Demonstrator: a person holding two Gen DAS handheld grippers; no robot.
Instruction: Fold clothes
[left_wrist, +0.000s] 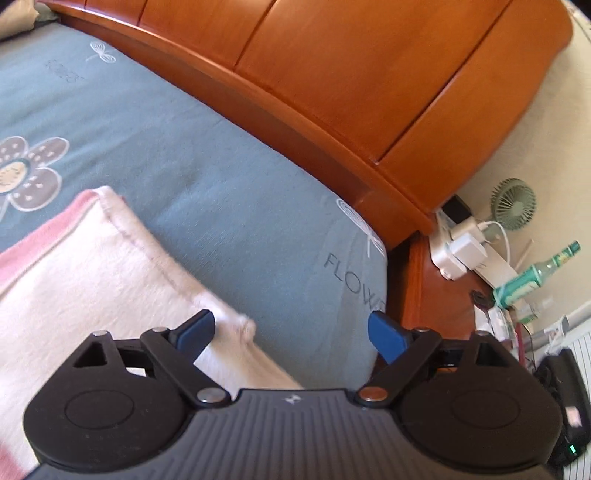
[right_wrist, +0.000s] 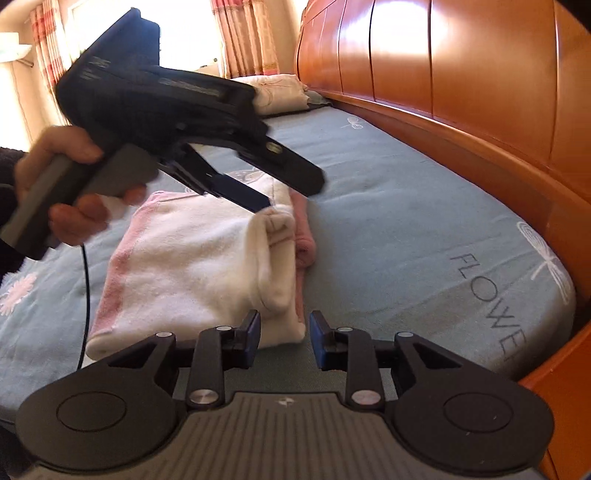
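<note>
Your left claw (right_wrist: 258, 201) hovers spread over the folded garment (right_wrist: 192, 266) on the bed (right_wrist: 406, 229). Right claw (right_wrist: 284, 338) is spread too, empty. Keep edges lined up.

A wooden headboard (left_wrist: 332, 92) crosses the top of the left view. At right, a nightstand (left_wrist: 436, 291) carries a green fan (left_wrist: 513, 201), chargers (left_wrist: 461, 243) and a bottle (left_wrist: 535, 275). Curtains (right_wrist: 247, 37) hang upper centre in the right view.

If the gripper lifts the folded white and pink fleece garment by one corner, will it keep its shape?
Probably not. The folded white and pink fleece garment looks soft and thick, so it would likely droop and unfold. Its loosely stacked layers may slide apart. It seems light, and the fuzzy surface should grip well.
</note>
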